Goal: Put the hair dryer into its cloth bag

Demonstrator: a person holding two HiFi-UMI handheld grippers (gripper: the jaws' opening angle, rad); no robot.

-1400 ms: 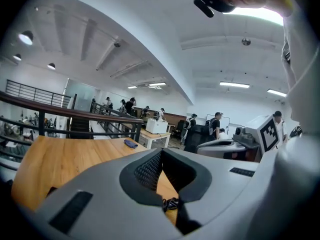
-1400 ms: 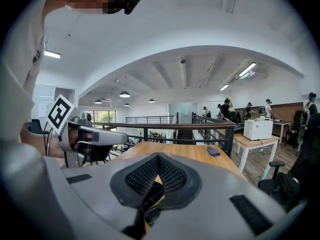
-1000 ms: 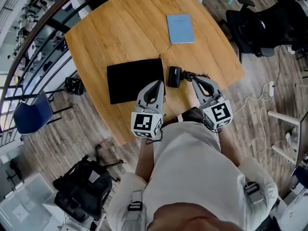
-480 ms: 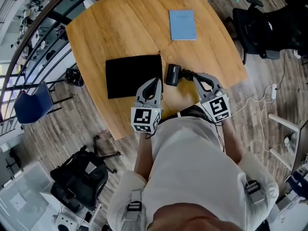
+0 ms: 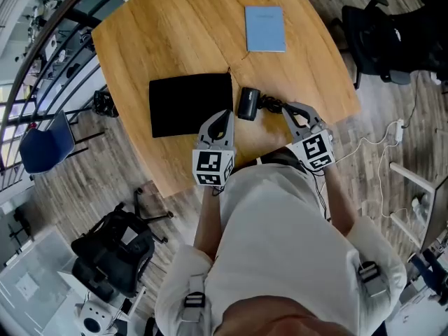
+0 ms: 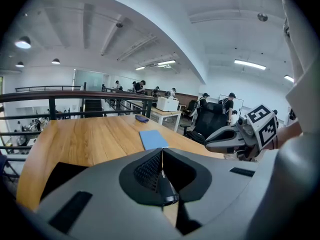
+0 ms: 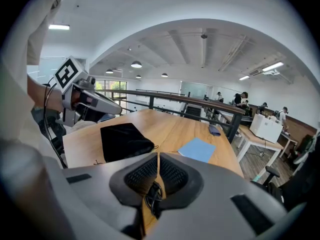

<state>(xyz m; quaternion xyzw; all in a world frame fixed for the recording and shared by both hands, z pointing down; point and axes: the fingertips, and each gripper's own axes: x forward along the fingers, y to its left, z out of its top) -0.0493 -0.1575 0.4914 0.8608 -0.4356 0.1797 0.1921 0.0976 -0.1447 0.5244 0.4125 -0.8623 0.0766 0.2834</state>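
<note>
Head view: the dryer [image 5: 248, 103] lies on the table [image 5: 161, 26], just right of the flat black bag [image 5: 190, 103], its cord [image 5: 270, 105] bunched to its right. The left claw [image 5: 225, 113] points up the picture, with its tip over the bag's near right corner and the dryer just beside it to the right. The right claw [image 5: 288, 107] reaches in from the right, its tip next to the cord; I cannot tell whether they touch. The dryer sits between the two tips, gripped by neither. A blue booklet [image 5: 265, 28] lies well beyond.

Left gripper view: the left claw [image 6: 161, 153] has its jaws together, the pads meeting with nothing pinched. The bag [image 6: 60, 176] shows low on the left, the booklet [image 6: 152, 139] ahead, and the right claw [image 6: 227, 139] on the right.

Right gripper view: the right claw [image 7: 158, 156] is likewise closed and empty. Dark loops of cord [image 7: 152, 198] show low in the gap under the pads. The bag [image 7: 122, 140] lies ahead to the left, the booklet [image 7: 197, 149] ahead to the right, and the left claw [image 7: 95, 101] is at far left.
</note>
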